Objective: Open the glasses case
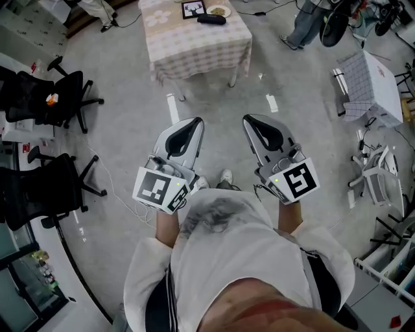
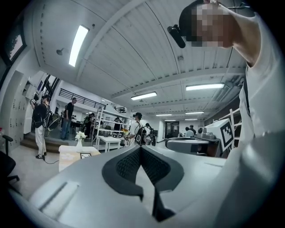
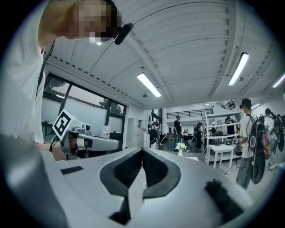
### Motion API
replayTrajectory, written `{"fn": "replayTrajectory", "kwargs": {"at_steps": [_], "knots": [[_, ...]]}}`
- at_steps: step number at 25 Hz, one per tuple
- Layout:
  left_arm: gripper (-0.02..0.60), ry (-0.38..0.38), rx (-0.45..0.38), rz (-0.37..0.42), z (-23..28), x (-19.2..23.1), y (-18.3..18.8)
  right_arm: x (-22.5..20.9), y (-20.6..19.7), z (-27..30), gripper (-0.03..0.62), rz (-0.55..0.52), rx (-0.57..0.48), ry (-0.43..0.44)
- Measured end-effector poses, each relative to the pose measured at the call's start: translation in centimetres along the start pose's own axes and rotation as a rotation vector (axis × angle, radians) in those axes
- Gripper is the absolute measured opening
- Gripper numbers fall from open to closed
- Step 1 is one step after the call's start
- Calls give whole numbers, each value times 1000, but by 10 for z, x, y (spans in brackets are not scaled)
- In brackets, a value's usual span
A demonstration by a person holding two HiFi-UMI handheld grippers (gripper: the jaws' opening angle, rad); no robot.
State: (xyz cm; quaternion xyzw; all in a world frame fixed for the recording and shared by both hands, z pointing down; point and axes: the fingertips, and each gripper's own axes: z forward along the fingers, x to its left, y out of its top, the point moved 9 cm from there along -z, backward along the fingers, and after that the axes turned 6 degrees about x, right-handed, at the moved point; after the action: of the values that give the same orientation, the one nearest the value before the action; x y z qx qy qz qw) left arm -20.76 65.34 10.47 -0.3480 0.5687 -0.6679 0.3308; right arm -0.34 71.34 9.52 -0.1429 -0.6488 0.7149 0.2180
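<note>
Holding left gripper [image 1: 192, 122] and right gripper [image 1: 251, 120] level before the body, side by side and apart, jaws of each pressed together on nothing. Standing well back from the cloth-covered table [image 1: 194, 42], with the dark glasses case [image 1: 211, 19] lying there beside a framed picture [image 1: 193, 8].

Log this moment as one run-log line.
phase: not started | left gripper: shut, empty, level | right gripper: shut, empty, level | glasses case: on table ahead, untouched
</note>
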Motion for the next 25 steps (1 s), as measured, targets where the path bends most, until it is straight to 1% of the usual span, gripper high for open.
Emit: {"fn": "replayTrajectory", "kwargs": {"at_steps": [3, 7, 10, 18, 21, 25], "knots": [[3, 28, -4, 14, 8, -1, 4, -13, -1, -3, 17, -3, -19, 21], [3, 72, -8, 8, 16, -8, 2, -31, -8, -6, 17, 10, -20, 47], [3, 86, 3, 7, 23, -10, 2, -41, -10, -6, 17, 23, -25, 69], [3, 83, 33, 9, 53, -4, 2, -70, -18, 3, 17, 60, -25, 78], [3, 75, 36, -1, 63, 8, 0, -78, -19, 15, 17, 65, -13, 76], [3, 60, 20, -6, 80, 31, 3, -89, -16, 36, 17, 51, 3, 61]]}}
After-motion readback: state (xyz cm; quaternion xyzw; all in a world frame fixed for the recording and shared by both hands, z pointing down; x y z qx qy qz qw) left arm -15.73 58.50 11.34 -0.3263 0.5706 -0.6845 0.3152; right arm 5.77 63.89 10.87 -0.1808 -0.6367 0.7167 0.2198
